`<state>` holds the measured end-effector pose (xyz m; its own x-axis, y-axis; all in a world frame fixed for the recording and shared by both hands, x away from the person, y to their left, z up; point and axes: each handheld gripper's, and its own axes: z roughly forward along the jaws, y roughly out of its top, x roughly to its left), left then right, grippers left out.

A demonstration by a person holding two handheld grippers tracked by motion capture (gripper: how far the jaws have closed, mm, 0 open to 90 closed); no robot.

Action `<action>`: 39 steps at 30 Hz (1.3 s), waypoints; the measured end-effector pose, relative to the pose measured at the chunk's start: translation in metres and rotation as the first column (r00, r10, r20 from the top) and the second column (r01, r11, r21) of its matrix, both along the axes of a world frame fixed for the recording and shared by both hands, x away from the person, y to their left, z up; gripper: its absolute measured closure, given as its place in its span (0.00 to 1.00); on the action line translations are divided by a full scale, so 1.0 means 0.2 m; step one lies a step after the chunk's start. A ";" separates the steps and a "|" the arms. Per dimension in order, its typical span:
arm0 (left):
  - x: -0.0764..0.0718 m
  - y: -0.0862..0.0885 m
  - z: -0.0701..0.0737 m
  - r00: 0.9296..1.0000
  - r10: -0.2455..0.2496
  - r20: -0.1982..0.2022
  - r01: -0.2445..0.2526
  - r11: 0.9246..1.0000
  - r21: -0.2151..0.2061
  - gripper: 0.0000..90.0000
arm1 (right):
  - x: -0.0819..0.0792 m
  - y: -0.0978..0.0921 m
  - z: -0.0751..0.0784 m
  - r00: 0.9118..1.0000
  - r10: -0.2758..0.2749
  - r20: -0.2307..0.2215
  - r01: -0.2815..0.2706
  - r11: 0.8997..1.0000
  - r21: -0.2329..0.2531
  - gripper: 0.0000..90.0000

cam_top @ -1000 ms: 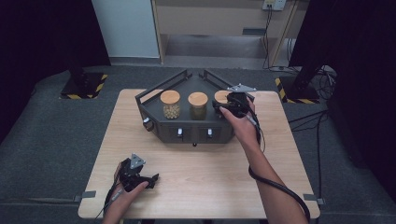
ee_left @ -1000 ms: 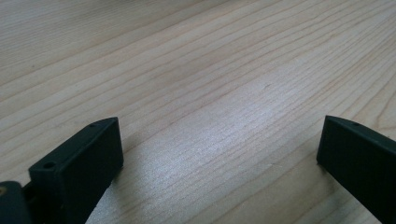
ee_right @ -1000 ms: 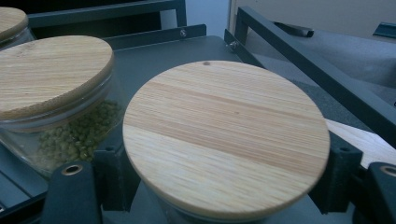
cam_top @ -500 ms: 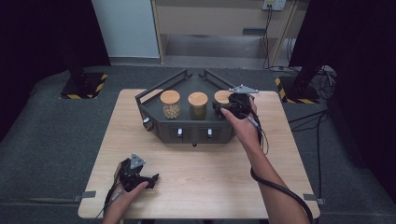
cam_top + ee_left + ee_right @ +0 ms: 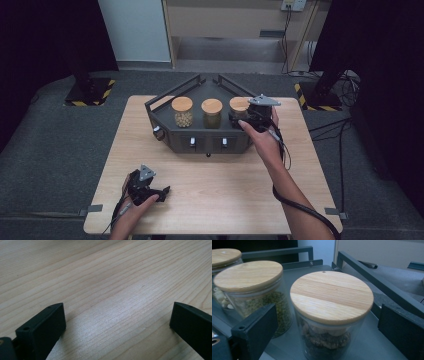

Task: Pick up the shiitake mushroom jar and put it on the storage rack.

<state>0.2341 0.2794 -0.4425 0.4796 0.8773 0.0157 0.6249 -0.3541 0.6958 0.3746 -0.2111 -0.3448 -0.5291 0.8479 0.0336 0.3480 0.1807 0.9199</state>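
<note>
— Where do your jaws stand?

— My right gripper is spread wide, one jaw on each side of the rightmost glass jar with its bamboo lid, neither jaw touching the glass. My right arm reaches forward across the table, hand at the dark tray's right end.

— And the left?

— My left gripper gapes over bare wood, low at the table's near left corner.

— What does the close view add?

— Dark contents in that jar, green beans in the middle jar. From above: three jars in a row, grey carpet, black curtains.
</note>
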 end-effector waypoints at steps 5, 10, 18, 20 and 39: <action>0.00 0.00 0.00 1.000 0.000 0.000 0.000 1.000 0.000 0.00 | -0.03 -0.02 0.00 1.000 -0.002 0.008 0.002 1.000 0.003 0.03; 0.00 0.00 0.00 1.000 0.000 0.000 0.000 1.000 0.000 0.00 | -0.06 -0.04 -0.01 1.000 0.003 0.011 -0.003 1.000 0.008 0.03; 0.00 0.00 0.00 1.000 0.000 0.000 0.000 1.000 0.000 0.00 | -0.11 -0.07 -0.03 1.000 0.003 0.020 -0.003 1.000 0.018 0.01; 0.00 0.00 0.00 1.000 0.000 0.000 0.000 1.000 0.000 0.00 | -0.12 -0.08 -0.03 1.000 0.005 0.021 -0.005 1.000 0.014 0.01; 0.00 0.00 0.00 1.000 0.001 0.000 -0.001 1.000 0.000 0.00 | -0.19 -0.11 -0.03 1.000 0.010 0.029 -0.009 1.000 -0.012 0.01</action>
